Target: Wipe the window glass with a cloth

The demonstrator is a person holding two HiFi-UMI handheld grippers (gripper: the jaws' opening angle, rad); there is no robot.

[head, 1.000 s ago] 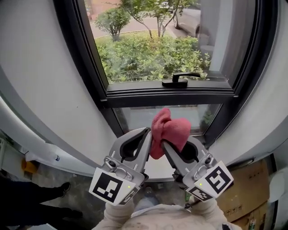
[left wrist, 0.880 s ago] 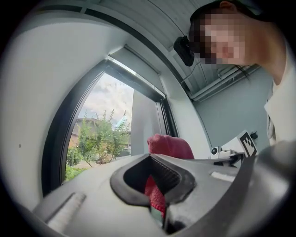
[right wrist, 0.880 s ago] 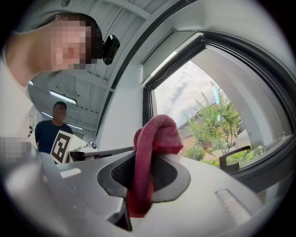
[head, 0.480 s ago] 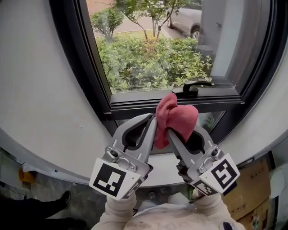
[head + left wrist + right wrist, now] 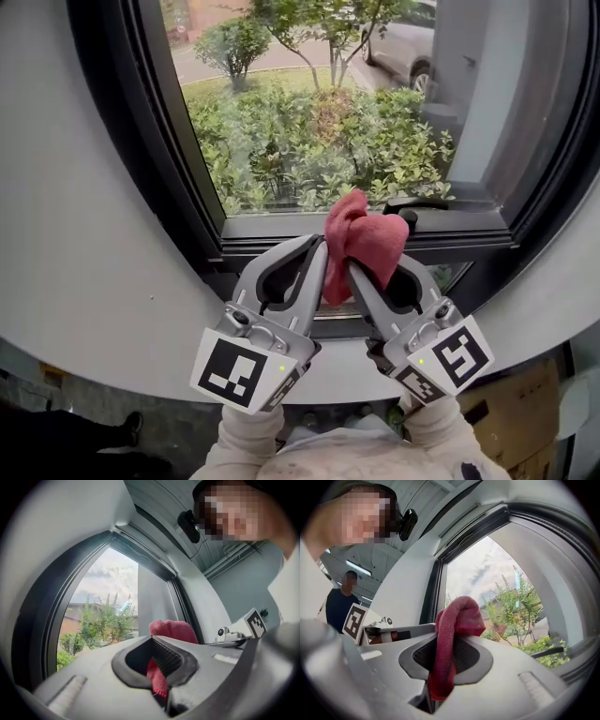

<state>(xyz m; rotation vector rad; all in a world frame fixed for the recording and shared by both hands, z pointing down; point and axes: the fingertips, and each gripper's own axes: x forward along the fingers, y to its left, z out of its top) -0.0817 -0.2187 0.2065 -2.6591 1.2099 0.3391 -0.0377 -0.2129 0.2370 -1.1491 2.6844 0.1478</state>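
Holding the cloth at the window, with wiping seemingly not yet started.

The left gripper (image 5: 317, 255) and the right gripper (image 5: 354, 272) each clench the red cloth (image 5: 364, 236), one from either side, so it bunches up above their tips. The bundle sits just left of the window handle (image 5: 412, 203) and overlaps the dark frame (image 5: 272, 246) at the handle's level; I cannot tell whether it touches anything there. The window glass (image 5: 309, 122) rises above the handle, clear of the cloth. By my judgement the whole pane is still to be wiped.
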